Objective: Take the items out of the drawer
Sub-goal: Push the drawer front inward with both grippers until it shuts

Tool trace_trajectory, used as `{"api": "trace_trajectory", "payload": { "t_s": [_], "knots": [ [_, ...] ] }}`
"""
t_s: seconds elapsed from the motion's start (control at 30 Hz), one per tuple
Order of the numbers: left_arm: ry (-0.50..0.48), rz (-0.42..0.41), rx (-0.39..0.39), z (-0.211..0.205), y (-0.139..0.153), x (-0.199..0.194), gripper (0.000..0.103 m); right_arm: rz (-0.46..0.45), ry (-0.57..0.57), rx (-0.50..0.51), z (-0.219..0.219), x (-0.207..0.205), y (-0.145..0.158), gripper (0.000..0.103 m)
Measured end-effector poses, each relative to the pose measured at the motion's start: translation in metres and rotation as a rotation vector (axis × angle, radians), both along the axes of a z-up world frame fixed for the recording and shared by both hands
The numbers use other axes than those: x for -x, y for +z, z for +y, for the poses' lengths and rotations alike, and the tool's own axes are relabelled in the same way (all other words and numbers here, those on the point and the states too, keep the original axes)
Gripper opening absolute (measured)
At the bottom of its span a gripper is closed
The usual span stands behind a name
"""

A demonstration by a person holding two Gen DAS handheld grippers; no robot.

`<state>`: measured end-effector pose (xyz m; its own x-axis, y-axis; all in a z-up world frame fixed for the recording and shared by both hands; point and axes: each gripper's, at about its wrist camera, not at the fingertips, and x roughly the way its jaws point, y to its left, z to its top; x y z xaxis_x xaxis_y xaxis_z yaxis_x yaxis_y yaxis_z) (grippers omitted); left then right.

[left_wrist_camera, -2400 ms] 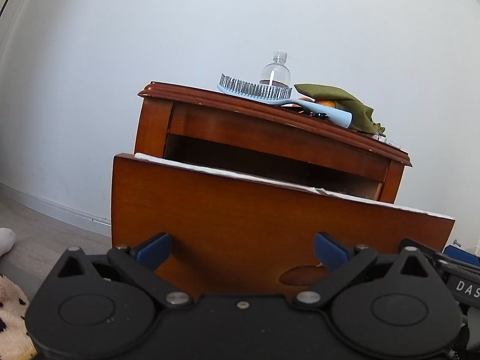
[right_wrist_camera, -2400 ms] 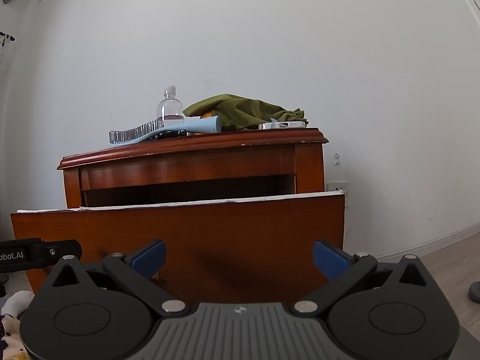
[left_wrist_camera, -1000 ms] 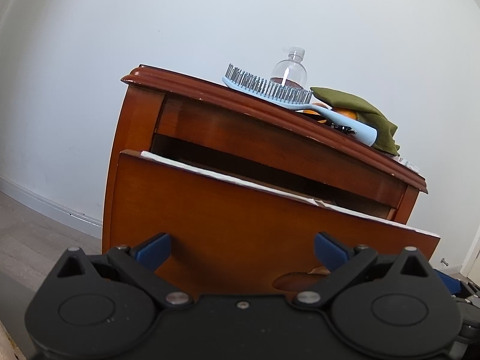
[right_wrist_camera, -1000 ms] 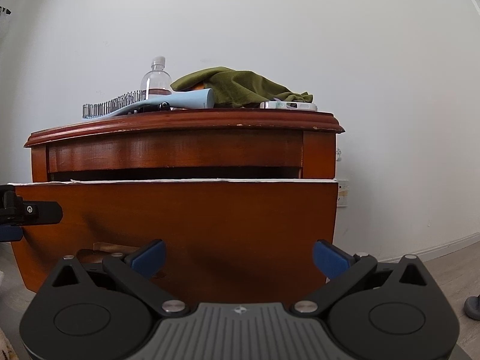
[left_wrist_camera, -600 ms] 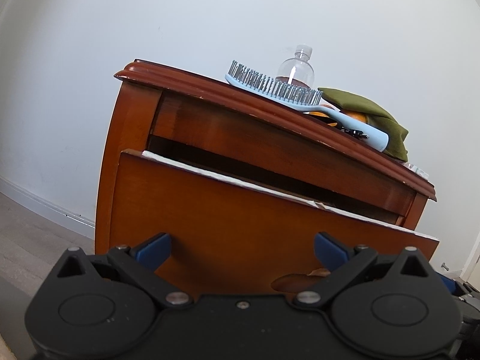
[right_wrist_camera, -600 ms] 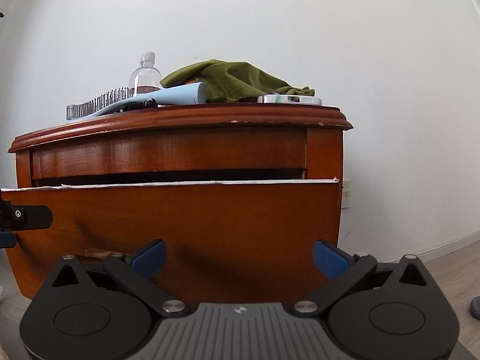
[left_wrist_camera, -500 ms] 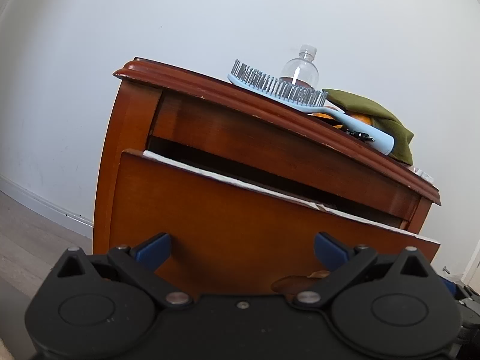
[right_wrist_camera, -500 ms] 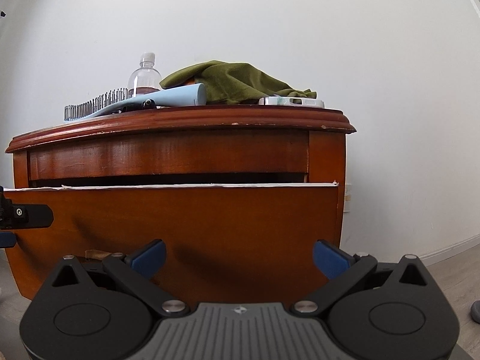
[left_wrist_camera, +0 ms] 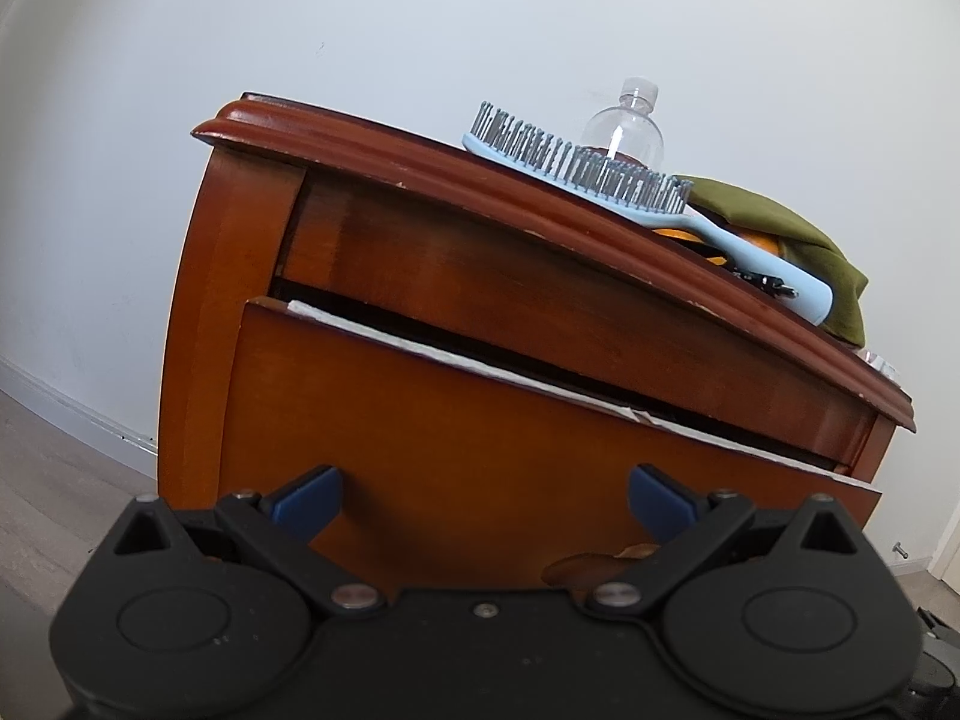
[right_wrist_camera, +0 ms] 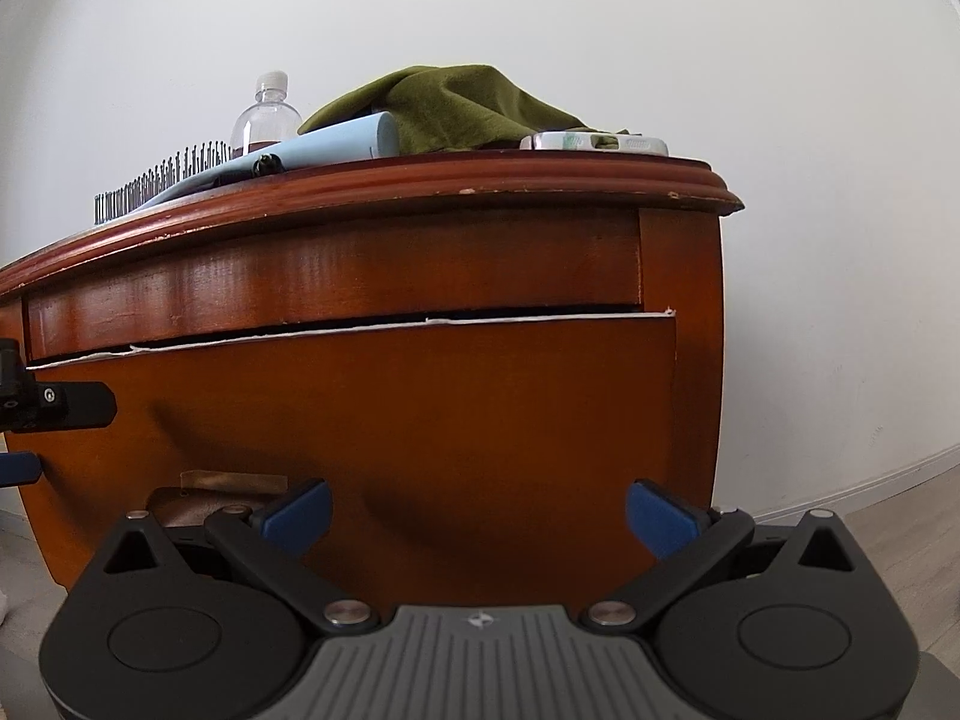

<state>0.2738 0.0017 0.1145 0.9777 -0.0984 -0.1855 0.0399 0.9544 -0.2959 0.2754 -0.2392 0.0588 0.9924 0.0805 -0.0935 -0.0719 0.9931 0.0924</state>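
Observation:
The wooden drawer front (left_wrist_camera: 480, 438) of a brown nightstand fills both views and stands almost pushed in, with a thin dark gap above its white-edged top; it also shows in the right wrist view (right_wrist_camera: 390, 420). My left gripper (left_wrist_camera: 483, 489) is open and empty, close against the drawer front. My right gripper (right_wrist_camera: 477, 504) is open and empty, close against the drawer's right half. On the nightstand top lie a light blue hairbrush (left_wrist_camera: 600, 189), a clear bottle (left_wrist_camera: 627, 132), an olive green cloth (right_wrist_camera: 456, 105) and a flat silver item (right_wrist_camera: 594, 143). The drawer's inside is hidden.
An oval handle recess (left_wrist_camera: 594, 567) sits low on the drawer front. Part of the left gripper (right_wrist_camera: 54, 405) shows at the left edge of the right wrist view. A white wall stands behind, with pale wood floor (right_wrist_camera: 900, 516) at both sides.
The drawer has slid inward from well pulled out to almost closed. Both grippers moved forward with it, staying open against its front.

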Motion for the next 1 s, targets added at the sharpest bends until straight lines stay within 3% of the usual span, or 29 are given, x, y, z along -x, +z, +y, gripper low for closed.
{"api": "trace_trajectory", "payload": {
  "t_s": [0.7,0.9,1.0],
  "knots": [
    [0.012,-0.006,0.022,0.005,-0.006,-0.017,0.103,0.045,0.003,-0.031,-0.004,-0.025,-0.012,0.103],
    [-0.001,-0.009,-0.011,0.001,-0.007,-0.019,0.103,0.052,0.009,-0.012,0.0,-0.022,-0.011,0.103],
    [-0.021,0.009,0.015,0.001,-0.005,-0.02,0.103,0.05,0.013,-0.002,0.002,-0.015,-0.01,0.103]
  ]
}}
